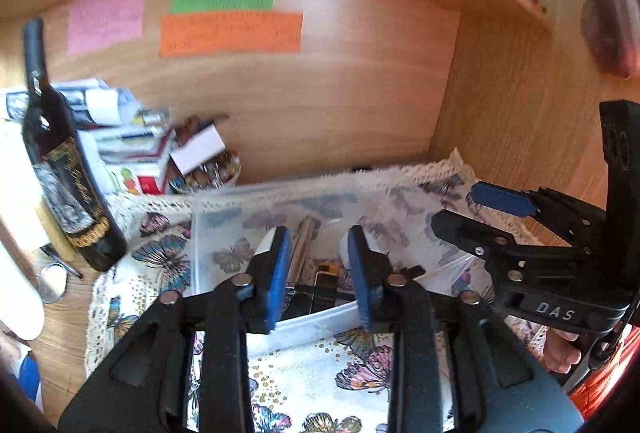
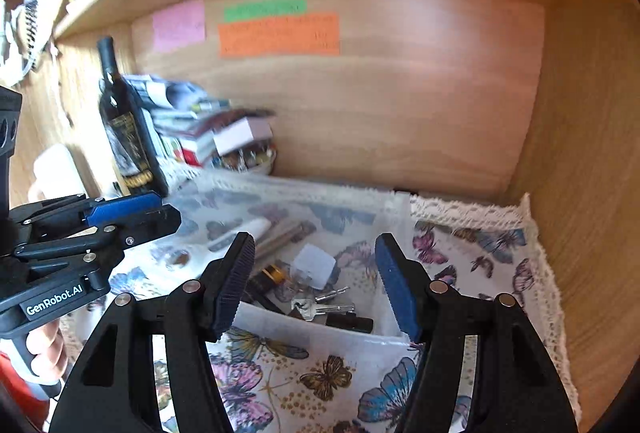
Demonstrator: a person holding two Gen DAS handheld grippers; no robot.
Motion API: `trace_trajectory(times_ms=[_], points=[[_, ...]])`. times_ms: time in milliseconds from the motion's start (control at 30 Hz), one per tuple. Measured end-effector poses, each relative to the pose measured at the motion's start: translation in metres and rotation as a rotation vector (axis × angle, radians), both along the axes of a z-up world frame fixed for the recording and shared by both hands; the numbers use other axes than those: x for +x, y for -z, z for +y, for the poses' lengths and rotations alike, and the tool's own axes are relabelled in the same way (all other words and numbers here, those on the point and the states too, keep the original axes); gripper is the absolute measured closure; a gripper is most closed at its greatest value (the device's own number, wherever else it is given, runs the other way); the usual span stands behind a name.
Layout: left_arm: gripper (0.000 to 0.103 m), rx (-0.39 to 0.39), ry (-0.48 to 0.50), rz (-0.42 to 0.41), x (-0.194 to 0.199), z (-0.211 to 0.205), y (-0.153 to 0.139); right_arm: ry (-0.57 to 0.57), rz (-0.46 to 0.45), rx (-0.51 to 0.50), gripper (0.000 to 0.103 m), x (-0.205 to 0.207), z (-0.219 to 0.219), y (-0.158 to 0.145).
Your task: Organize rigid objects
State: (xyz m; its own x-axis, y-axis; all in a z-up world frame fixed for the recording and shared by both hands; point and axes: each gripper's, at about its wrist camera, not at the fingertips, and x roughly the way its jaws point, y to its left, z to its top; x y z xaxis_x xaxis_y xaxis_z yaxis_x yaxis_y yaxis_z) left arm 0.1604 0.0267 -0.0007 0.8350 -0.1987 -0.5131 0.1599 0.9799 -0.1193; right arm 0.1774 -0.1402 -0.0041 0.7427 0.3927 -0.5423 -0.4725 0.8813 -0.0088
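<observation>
A clear plastic box (image 2: pixel 320 337) sits on a butterfly cloth (image 2: pixel 472 257) in a wooden shelf bay. It holds a white cube (image 2: pixel 314 265), keys (image 2: pixel 320 307), a black and gold cylinder (image 2: pixel 268 275), a black stick (image 2: pixel 350 322), a white pen (image 2: pixel 244 231) and a wooden stick (image 2: pixel 280 235). My right gripper (image 2: pixel 316 285) is open and empty above the box's near rim. My left gripper (image 1: pixel 320 273) is open and empty over the box (image 1: pixel 312 321). It shows at the left in the right wrist view (image 2: pixel 132 213). The right gripper shows at the right in the left wrist view (image 1: pixel 476 209).
A dark wine bottle (image 1: pixel 64 169) stands at the left. Behind it lie stacked magazines and books (image 1: pixel 128 137) and a glass jar of small items (image 1: pixel 208 173). Pink, green and orange notes (image 1: pixel 230 33) stick on the back panel. A wooden side wall (image 2: pixel 580 193) closes the right.
</observation>
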Motion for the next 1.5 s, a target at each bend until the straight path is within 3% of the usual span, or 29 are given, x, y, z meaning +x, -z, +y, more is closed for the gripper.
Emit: trace_trajectory(times_ms=[67,133,233,433,500,567,867,1500], points=[[0.065,0.002,-0.009,-0.037,-0.015,0.001,-0.01,0.0,-0.033,0.016,0.039,-0.011,-0.003,-0.008],[0.053,0.009,-0.022,-0.069,-0.027,0.001,-0.017,0.0,-0.068,0.033,0.036,-0.026,-0.008,-0.017],[0.04,0.018,-0.049,-0.123,-0.049,0.002,-0.027,0.055,-0.163,0.1,0.025,-0.047,-0.013,-0.026],[0.007,0.047,-0.113,-0.22,-0.089,0.0,-0.042,0.069,-0.227,0.123,0.013,-0.077,-0.02,-0.035],[0.003,0.059,-0.129,-0.252,-0.1,-0.003,-0.046,0.076,-0.239,0.134,0.004,-0.084,-0.023,-0.037],[0.001,0.061,-0.136,-0.266,-0.108,-0.003,-0.048,0.087,-0.254,0.146,0.0,-0.092,-0.026,-0.038],[0.0,0.068,-0.134,-0.282,-0.124,-0.007,-0.051,0.1,-0.275,0.169,0.0,-0.114,-0.036,-0.042],[0.0,0.071,-0.13,-0.296,-0.13,-0.009,-0.054,0.098,-0.272,0.177,0.0,-0.12,-0.036,-0.041]])
